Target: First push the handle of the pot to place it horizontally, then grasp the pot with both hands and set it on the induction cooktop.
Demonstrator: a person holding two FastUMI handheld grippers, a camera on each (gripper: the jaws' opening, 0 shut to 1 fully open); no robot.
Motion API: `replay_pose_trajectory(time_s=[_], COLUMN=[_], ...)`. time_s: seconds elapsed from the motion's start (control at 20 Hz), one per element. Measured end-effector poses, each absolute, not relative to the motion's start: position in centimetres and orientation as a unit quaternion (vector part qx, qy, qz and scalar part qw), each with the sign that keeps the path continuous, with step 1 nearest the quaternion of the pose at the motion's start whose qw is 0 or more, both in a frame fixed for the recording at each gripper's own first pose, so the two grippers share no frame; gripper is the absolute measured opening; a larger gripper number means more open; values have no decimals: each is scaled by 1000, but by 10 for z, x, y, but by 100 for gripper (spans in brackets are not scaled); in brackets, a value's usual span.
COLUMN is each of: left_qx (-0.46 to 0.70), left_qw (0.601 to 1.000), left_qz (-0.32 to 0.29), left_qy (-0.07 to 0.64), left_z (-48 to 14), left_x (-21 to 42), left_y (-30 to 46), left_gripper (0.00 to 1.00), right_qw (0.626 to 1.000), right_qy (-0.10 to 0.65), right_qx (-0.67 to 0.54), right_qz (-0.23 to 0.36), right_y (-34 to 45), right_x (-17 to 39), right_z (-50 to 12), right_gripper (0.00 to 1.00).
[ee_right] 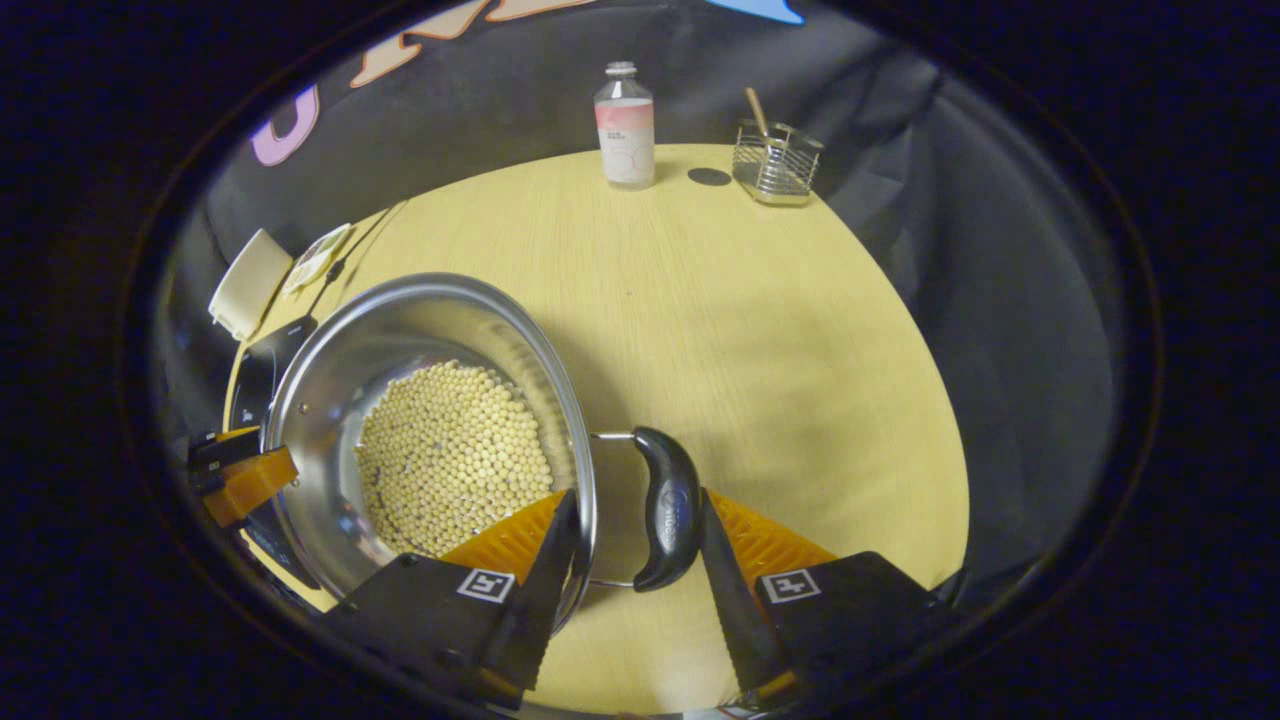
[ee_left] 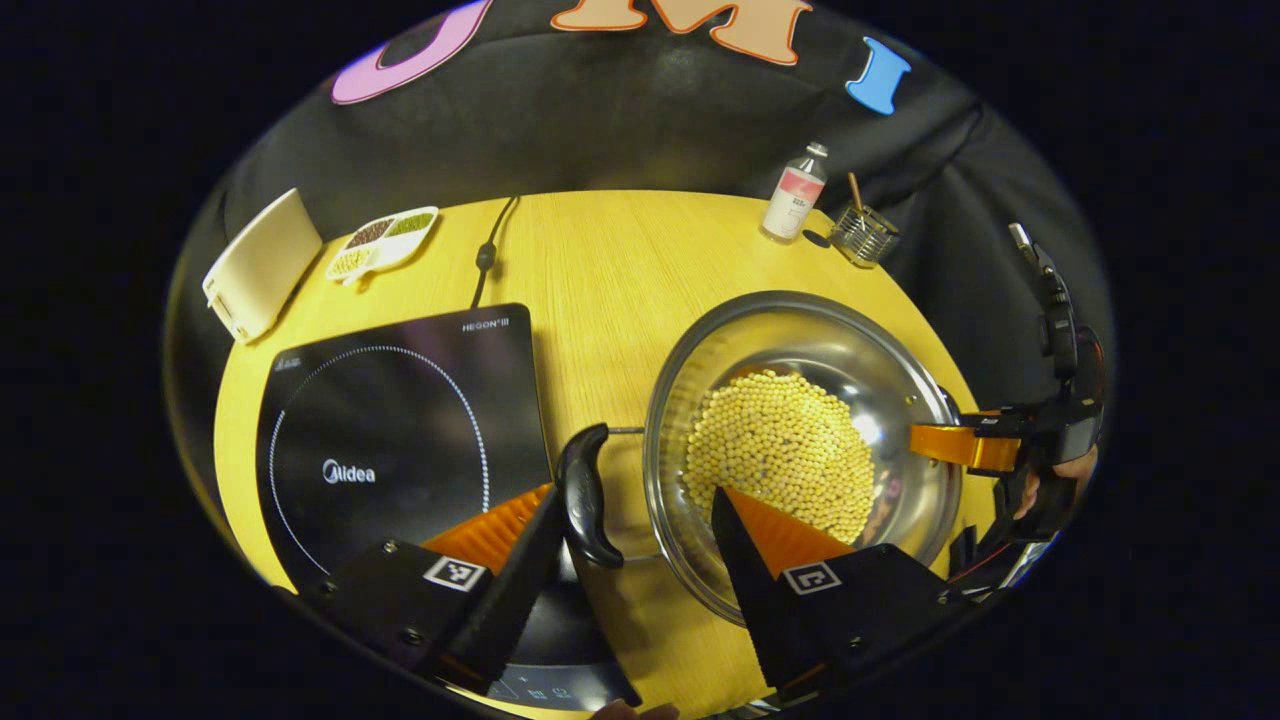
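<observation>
Pot [ee_left: 800,450] of pale beans sits on the yellow tabletop [ee_left: 600,260], just to the right of the black induction cooktop [ee_left: 400,430] in the left gripper view and not yet on it. Both side handles lie level, so the step in hand looks like the two-handed grasp. The left claw [ee_left: 640,520] is spread, straddling the pot's black left handle [ee_left: 585,495] and the steel rim; the handle rests against the inner face of one finger while the other finger reaches over the rim above the beans, so nothing is pinched. The right claw [ee_right: 630,530] is likewise spread, with the right handle [ee_right: 668,508] standing between its fingers, close to the outer one, and the inner finger at the pot wall. In the left gripper view the right claw also shows at the pot's far edge. To do this well, each claw should probably close squarely on the middle of its handle rather than on the thin rim, and both should close together so the pot does not skid. The lift ought to be even, since a tilt could roll beans out, and only high enough to clear the cooktop's edge. The power cord [ee_left: 487,255], the sectioned dish [ee_left: 383,240], the bottle [ee_right: 625,125] and the wire basket [ee_right: 775,160] stand well apart from the path.
</observation>
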State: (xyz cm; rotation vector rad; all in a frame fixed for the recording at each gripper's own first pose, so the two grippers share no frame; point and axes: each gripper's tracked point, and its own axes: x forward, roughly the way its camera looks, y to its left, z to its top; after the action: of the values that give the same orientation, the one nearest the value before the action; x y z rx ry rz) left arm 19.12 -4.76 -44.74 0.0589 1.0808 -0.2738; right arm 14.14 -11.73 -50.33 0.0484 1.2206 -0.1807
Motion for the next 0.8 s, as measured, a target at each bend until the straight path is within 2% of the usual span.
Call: replay_pose_trajectory(time_s=[0.1,0.2,0.3,0.4,0.45,0.5,0.6,0.8], left_qx=[33,33,30,38,42,37,17,-25], left_qw=[841,837,829,826,826,826,827,818], left_qz=[-130,-129,-127,-116,-109,-107,-99,-89], left_qy=[524,531,544,550,551,552,554,567], left_z=[-457,-466,-476,-485,-488,-487,-492,-490], left_x=[192,196,194,197,199,201,203,202], left_y=[-51,-59,-60,-57,-52,-50,-53,-55], left_gripper=[92,92,91,86,88,72,67,59], right_qw=[815,815,814,812,812,815,815,812], right_qy=[575,574,575,576,577,573,573,573], right_qx=[29,27,36,46,43,41,41,65], right_qz=[-74,-74,-75,-79,-79,-79,-80,-88], right_y=[-116,-122,-131,-131,-131,-132,-132,-130], right_x=[146,147,151,151,150,153,151,152], right_z=[-508,-508,-510,-510,-509,-512,-508,-506], right_gripper=[75,65,65,60,56,54,50,34])
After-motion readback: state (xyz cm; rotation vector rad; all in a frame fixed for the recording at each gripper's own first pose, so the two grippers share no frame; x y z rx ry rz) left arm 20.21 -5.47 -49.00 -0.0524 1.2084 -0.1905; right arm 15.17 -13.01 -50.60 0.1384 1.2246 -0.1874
